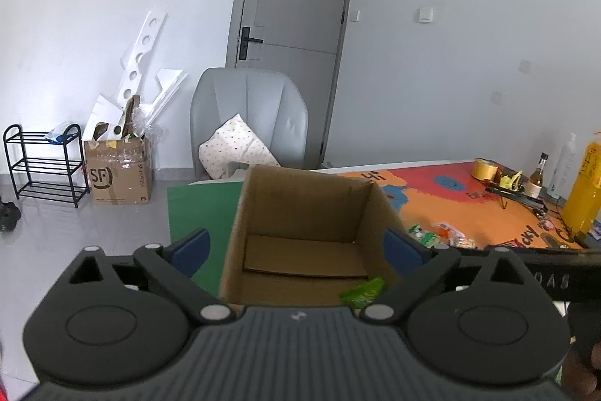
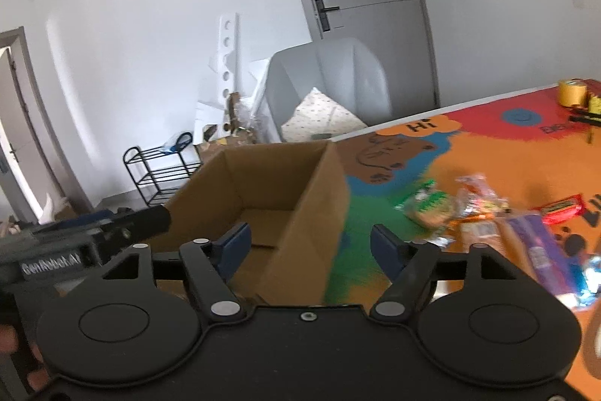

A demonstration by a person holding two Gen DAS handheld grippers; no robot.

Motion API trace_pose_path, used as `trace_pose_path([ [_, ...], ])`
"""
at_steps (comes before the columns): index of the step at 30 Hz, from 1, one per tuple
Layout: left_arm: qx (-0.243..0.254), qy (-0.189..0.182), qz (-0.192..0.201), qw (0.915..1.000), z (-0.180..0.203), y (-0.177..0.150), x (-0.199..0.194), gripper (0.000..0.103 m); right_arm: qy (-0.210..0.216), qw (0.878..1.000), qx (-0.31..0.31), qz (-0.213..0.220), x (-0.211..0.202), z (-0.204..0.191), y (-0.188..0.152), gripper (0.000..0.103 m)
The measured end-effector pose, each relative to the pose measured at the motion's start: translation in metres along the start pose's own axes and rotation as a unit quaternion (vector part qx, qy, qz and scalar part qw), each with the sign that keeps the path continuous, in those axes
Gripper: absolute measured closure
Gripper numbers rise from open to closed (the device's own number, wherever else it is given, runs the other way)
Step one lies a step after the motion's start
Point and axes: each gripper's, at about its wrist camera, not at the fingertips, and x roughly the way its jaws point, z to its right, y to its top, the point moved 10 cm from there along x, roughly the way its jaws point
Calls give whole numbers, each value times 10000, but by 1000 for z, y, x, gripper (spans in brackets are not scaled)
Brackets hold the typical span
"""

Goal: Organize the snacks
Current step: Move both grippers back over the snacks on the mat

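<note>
- The left gripper [image 1: 298,247], black with blue-padded fingers, hangs over the open brown cardboard box [image 1: 300,205]; its jaws stand spread wide, wider than the box's near end, with nothing pressed between the pads.
- A small crumpled green snack packet [image 1: 362,292] lies inside the box at its near right corner, just below the left gripper's right finger and apart from it.
- The right gripper [image 2: 311,245] points at the box's right wall [image 2: 319,220]; its jaws stand apart and hold nothing, one finger over the box's inside, the other over the mat.
- The box sits on a colourful cartoon mat [image 2: 469,153] of orange, red, blue and green.
- A loose heap of wrapped snacks [image 2: 484,213] lies on the mat to the right of the box, near it but apart; a red packet [image 2: 561,209] lies at the heap's far side.
</note>
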Motion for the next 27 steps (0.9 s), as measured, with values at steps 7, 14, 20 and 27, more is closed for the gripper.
trace_pose_path([
  [7, 65, -53, -92, 9999, 16, -5, -9, 0, -118, 9999, 81, 30, -24, 24, -3, 16],
  [14, -79, -273, -189, 9994, 39, -14, -18, 0, -244, 9995, 4, 187, -55, 49, 1, 2],
  [20, -117, -407, -292, 9987, 61, -22, -17, 0, -374, 9988, 182, 247, -71, 82, -3, 0],
  [27, -181, -467, -404, 9979, 86, -37, -12, 0, -477, 9980, 354, 206, -70, 113, -13, 0],
])
